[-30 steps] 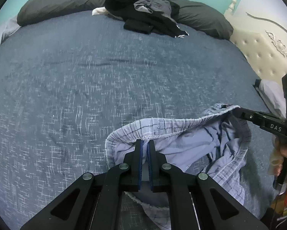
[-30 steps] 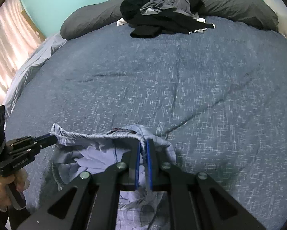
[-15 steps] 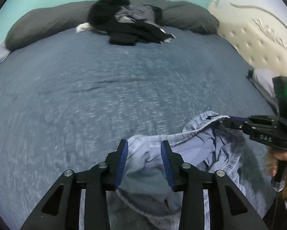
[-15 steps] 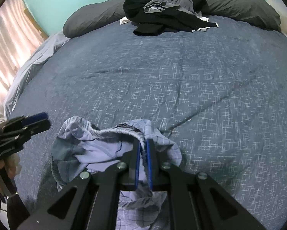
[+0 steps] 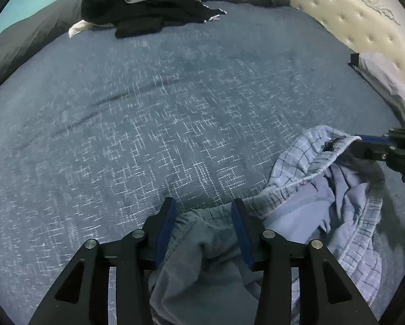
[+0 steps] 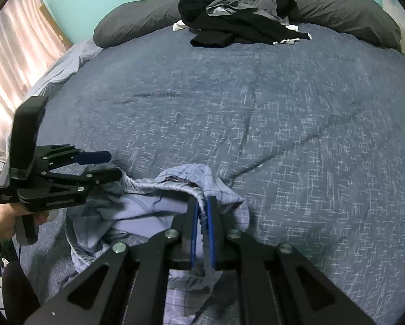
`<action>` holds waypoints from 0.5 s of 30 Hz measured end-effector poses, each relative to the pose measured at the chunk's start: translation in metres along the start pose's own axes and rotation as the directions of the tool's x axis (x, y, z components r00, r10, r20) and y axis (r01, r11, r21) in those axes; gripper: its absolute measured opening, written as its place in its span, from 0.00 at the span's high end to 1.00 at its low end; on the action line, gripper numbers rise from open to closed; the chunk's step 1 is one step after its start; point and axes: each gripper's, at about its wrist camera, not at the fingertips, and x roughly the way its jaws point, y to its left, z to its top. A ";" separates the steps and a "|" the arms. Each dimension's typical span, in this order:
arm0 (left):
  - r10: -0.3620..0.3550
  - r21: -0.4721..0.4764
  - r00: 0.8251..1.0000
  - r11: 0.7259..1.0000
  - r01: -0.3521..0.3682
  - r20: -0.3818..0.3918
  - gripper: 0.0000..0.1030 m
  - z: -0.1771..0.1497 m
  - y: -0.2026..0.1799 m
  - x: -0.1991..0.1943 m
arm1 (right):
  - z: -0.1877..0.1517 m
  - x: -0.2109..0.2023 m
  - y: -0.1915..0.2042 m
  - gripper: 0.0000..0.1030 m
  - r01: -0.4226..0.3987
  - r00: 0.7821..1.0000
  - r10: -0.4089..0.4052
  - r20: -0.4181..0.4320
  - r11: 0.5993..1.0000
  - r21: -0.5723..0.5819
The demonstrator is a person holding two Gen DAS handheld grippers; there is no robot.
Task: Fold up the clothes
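Note:
Light blue checked shorts [image 5: 324, 197] lie crumpled on the near part of the blue bed [image 5: 175, 103]; they also show in the right wrist view [image 6: 148, 203]. My left gripper [image 5: 202, 208] is open, its fingers astride loose waistband cloth without clamping it; it shows in the right wrist view [image 6: 110, 165] at the shorts' left end. My right gripper [image 6: 202, 203] is shut on the elastic waistband and holds it up; it shows in the left wrist view [image 5: 362, 142] at the right.
A heap of dark clothes [image 6: 243, 21] lies at the far end of the bed against grey pillows [image 6: 137, 24]. A cream tufted headboard [image 5: 359, 19] and a pale pillow [image 5: 384, 78] stand to the right. A curtain [image 6: 10, 54] hangs left.
My left gripper opened and let go of the waistband, which slumped onto the bed. My right gripper kept its hold on the other end.

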 end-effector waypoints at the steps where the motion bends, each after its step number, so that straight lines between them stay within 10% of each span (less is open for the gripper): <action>1: -0.004 0.007 1.000 1.000 0.005 -0.002 0.55 0.000 -0.001 0.002 | 0.000 0.000 -0.001 0.94 0.000 1.000 0.000 -0.001 1.000 0.000; 15: -0.070 -0.065 0.998 0.995 0.069 -0.004 0.55 -0.005 0.007 -0.007 | 0.003 0.001 -0.002 0.94 0.002 1.000 -0.002 -0.007 1.000 0.025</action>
